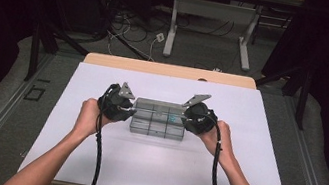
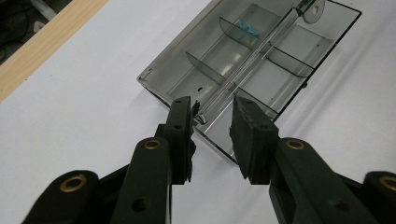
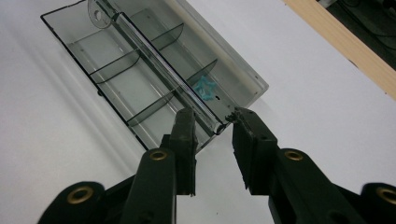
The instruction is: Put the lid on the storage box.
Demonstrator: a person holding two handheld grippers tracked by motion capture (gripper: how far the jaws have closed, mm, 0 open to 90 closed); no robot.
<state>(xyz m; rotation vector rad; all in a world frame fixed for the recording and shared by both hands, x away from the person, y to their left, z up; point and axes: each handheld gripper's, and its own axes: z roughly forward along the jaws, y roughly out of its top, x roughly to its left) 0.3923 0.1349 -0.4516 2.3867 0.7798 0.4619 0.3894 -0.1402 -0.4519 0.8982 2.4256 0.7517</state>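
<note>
My left gripper sits at the 9 o'clock end of the clear organizer box, mid-table, jaws part open astride its centre rail, gripping nothing. Box looks light, rigid, slick and brittle; I judge the end walls the best hold. My right gripper at 3 o'clock likewise. Blue item too small to identify.

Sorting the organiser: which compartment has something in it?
The compartment nearest the right gripper, holding a small blue item; the others look empty.
</note>
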